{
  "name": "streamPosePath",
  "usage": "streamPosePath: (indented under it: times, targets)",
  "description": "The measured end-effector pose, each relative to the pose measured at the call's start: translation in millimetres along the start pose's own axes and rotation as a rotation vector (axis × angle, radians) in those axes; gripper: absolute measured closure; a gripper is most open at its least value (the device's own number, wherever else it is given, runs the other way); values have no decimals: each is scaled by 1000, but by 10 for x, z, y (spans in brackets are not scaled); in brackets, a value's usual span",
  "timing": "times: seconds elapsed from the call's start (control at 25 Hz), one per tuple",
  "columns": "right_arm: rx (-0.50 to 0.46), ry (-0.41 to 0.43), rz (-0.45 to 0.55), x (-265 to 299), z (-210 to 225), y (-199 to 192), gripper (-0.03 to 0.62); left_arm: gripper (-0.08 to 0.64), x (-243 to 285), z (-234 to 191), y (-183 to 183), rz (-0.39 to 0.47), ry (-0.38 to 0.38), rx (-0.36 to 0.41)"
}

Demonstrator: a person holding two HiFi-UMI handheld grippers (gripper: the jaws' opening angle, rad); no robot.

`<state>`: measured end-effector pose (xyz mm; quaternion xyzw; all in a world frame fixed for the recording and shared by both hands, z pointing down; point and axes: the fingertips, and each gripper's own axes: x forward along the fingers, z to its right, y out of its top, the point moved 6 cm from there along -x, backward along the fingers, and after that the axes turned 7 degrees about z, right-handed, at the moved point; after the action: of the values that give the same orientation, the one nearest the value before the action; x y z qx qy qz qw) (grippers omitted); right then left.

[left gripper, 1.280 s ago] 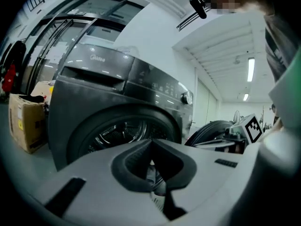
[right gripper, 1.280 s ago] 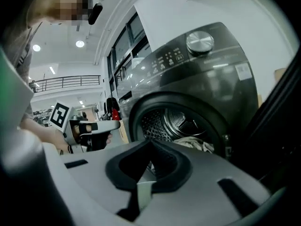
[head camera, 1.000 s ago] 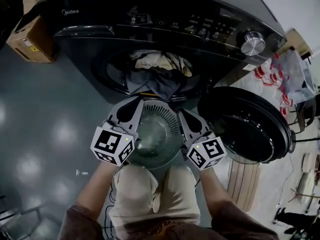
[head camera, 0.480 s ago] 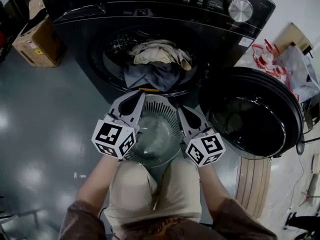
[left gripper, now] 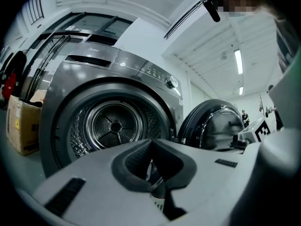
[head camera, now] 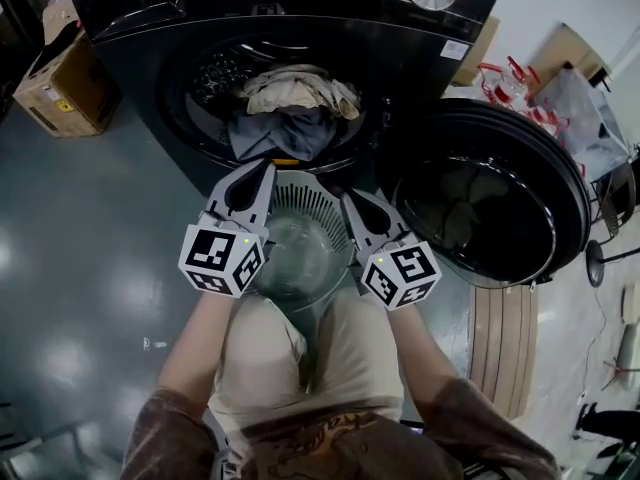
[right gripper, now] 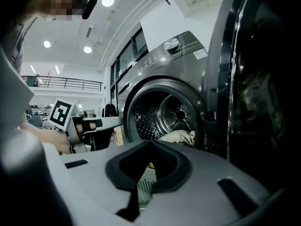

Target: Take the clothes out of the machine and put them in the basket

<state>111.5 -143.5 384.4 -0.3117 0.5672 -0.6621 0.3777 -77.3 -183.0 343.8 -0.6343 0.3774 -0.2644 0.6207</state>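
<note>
Because the clothes (head camera: 290,113) lie heaped inside the washing machine (head camera: 150,28), whose door (head camera: 490,208) hangs open beside it, the grey basket (head camera: 305,203) waits just below its opening to catch them. The left claw (head camera: 263,171) and the right claw (head camera: 347,200), both pressed together and empty, hover just before that opening, probably ready to reach in.

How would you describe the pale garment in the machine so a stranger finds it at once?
Find the big dark front-loading machine with its round door swung open. In its drum lies a heap of clothes. The pale beige garment is the crumpled one on top, behind the dark grey-blue garment at the drum's front edge.
</note>
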Motion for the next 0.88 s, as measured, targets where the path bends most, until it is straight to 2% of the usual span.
streamPosePath:
  times: [0.16, 0.36, 0.48, 0.56, 0.64, 0.72, 0.88]
  targets:
    - [4, -6, 11, -42, 20, 0, 595, 552, 25, 16, -23, 7, 8, 8]
    - [8, -16, 15, -146, 2, -25, 595, 457, 59, -16, -66, 8, 12, -4]
    - [12, -19, 15, -196, -9, -37, 595, 386, 149, -101, -124, 3, 21, -6]
    - [18, -22, 18, -209, -7, -45, 595, 288, 265, -186, -168, 2, 28, 1]
    - [22, -27, 18, -220, -8, -60, 595, 233, 416, -264, -219, -7, 20, 15]
    - [25, -33, 20, -225, -8, -71, 595, 208, 600, -334, -284, -28, 0, 22]
    - [30, -42, 16, -216, -26, -97, 595, 204, 1017, -479, -438, -81, -29, 33]
